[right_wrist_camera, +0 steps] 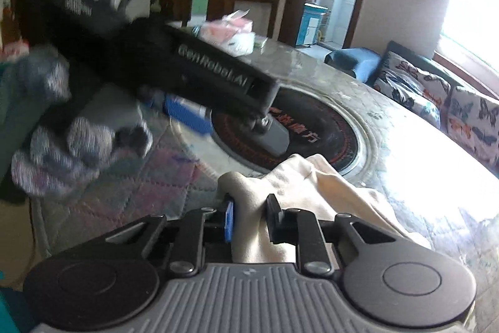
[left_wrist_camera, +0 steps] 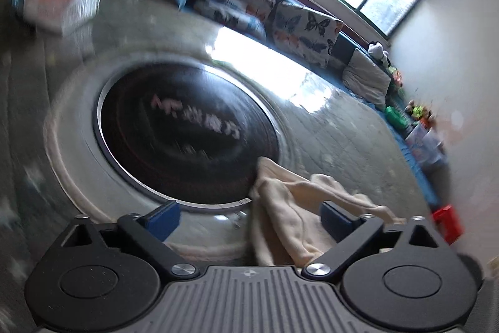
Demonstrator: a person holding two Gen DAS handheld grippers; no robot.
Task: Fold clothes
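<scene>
On the round marble surface [left_wrist_camera: 327, 127], a cream garment [right_wrist_camera: 299, 177] lay crumpled beside the black centre disc [left_wrist_camera: 187, 133]; the right tool [right_wrist_camera: 249, 220] pinched its fold, the left tool [left_wrist_camera: 249, 217] gaped wide over it, holding nothing

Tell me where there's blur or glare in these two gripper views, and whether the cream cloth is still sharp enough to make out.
Left wrist view: motion smear over the table's dark disc, window glare on the tabletop, cream cloth fairly sharp. Right wrist view: left gripper and gloved hand blurred, window blown out, cloth clear in the right gripper.
</scene>
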